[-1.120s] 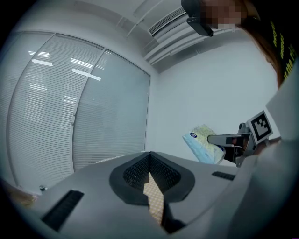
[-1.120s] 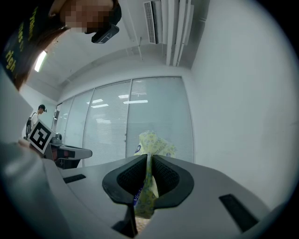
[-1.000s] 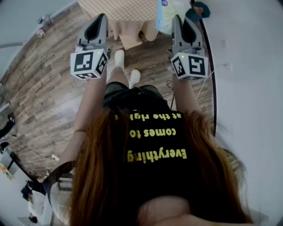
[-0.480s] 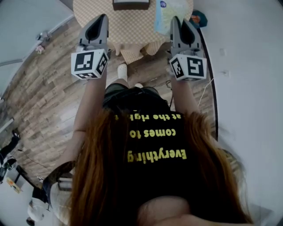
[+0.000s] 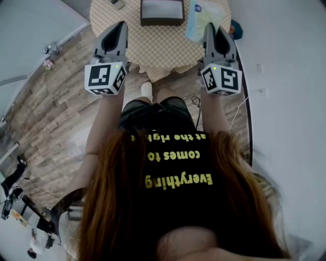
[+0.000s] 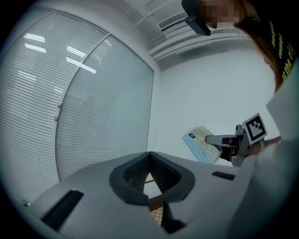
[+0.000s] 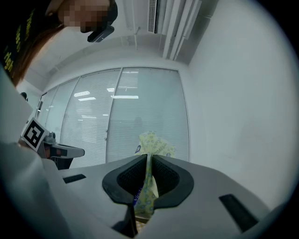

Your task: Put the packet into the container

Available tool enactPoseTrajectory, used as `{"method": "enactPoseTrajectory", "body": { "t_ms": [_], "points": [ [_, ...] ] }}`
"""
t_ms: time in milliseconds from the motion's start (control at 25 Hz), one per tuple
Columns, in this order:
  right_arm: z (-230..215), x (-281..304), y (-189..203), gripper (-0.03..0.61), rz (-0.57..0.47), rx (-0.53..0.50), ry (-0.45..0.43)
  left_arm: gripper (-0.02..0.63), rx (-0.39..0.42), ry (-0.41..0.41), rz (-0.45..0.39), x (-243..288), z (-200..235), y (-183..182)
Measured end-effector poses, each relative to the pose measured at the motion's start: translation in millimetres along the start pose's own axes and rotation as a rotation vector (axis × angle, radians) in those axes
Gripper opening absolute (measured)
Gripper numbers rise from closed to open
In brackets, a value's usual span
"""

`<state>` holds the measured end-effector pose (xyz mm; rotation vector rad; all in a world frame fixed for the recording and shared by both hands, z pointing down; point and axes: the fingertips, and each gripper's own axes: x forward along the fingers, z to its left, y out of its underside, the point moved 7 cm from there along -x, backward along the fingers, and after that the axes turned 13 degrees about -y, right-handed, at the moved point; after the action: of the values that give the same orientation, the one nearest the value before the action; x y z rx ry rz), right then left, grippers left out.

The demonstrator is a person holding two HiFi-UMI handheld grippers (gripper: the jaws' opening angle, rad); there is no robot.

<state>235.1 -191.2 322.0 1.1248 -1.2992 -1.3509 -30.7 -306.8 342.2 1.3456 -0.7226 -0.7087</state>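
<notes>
The right gripper (image 7: pixel 148 161) has its jaws nearly together, clamped on the packet (image 7: pixel 154 142). This is a pale yellow patterned pack with blue print, pinched edge-on between the pads, and its upper part stands up past the fingertips. From the head view the packet hangs over the far right part of a round table (image 5: pixel 153 48) covered in a checkered cloth. Its outer edge reaches the table's right rim.

The container (image 5: pixel 162 11), a dark open rectangular box, sits on the far middle of that table, to the left of the packet and apart from it. A small flat item (image 5: pixel 117 4) lies on the cloth at the far left, too small to identify.

The left gripper (image 6: pixel 149 156) is held level over the near left edge of the table. Its jaws appear to meet at the tips with nothing between them, and only the checkered cloth shows through the gap behind the pads.

Both grippers point away from the person, side by side and well apart. The person wears a black shirt (image 5: pixel 173 153) with yellow lettering and stands on a wooden floor (image 5: pixel 51 112). A teal object (image 5: pixel 236 28) lies on the floor just right of the table.
</notes>
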Motion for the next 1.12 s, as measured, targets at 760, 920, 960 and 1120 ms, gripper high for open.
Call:
{"method": "enactPoseTrajectory", "body": {
  "t_ms": [760,920,960,1120],
  "points": [
    [-37.2,50.3,37.4,0.049,0.106,0.050,-0.110,0.001,-0.019,-0.074,0.021,33.2,-7.8,15.0],
    [-44.1,67.1,45.6,0.049,0.148,0.088,-0.122,0.000,-0.018,-0.094,0.040,48.0,-3.6,20.6],
    [-44.7,73.3,46.5,0.051,0.161,0.097,-0.125,0.000,-0.020,-0.098,0.042,51.7,-0.3,20.4],
    [-48.2,87.7,56.7,0.049,0.204,0.129,-0.143,0.000,-0.019,-0.108,0.043,60.4,3.1,22.1]
  ]
}}
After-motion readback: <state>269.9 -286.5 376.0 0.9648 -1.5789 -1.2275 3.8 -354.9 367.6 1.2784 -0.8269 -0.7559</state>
